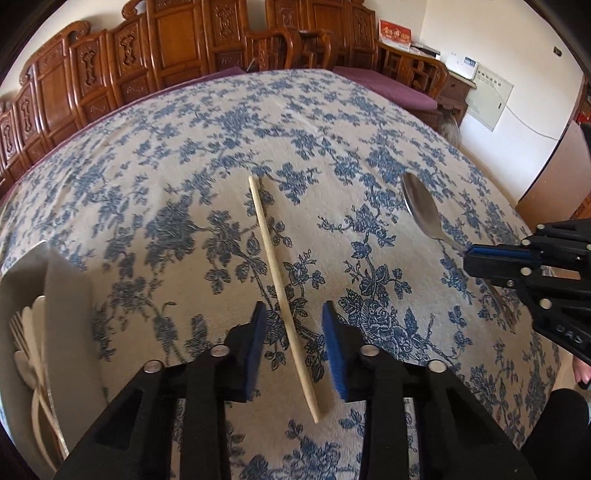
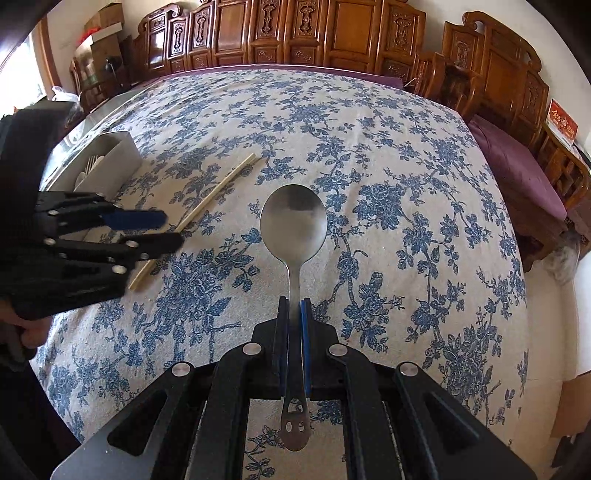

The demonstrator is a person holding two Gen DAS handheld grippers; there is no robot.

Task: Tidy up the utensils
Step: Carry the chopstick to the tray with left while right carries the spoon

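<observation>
A pale wooden chopstick [image 1: 275,275] lies on the blue-flowered tablecloth, running between the fingers of my left gripper [image 1: 294,314], which is open and hovers over it. It also shows in the right wrist view [image 2: 207,201]. My right gripper [image 2: 294,306] is shut on the handle of a metal spoon [image 2: 293,221], bowl pointing forward above the cloth. In the left wrist view the spoon [image 1: 421,206] and right gripper [image 1: 467,258] are at the right. A grey utensil box [image 1: 62,302] with pale utensils stands at the left.
The utensil box also shows in the right wrist view [image 2: 122,155] at the far left, beyond the left gripper [image 2: 171,229]. Carved wooden benches [image 2: 332,33] with purple cushions [image 2: 517,162] surround the table. A wall panel [image 1: 487,99] is at the right.
</observation>
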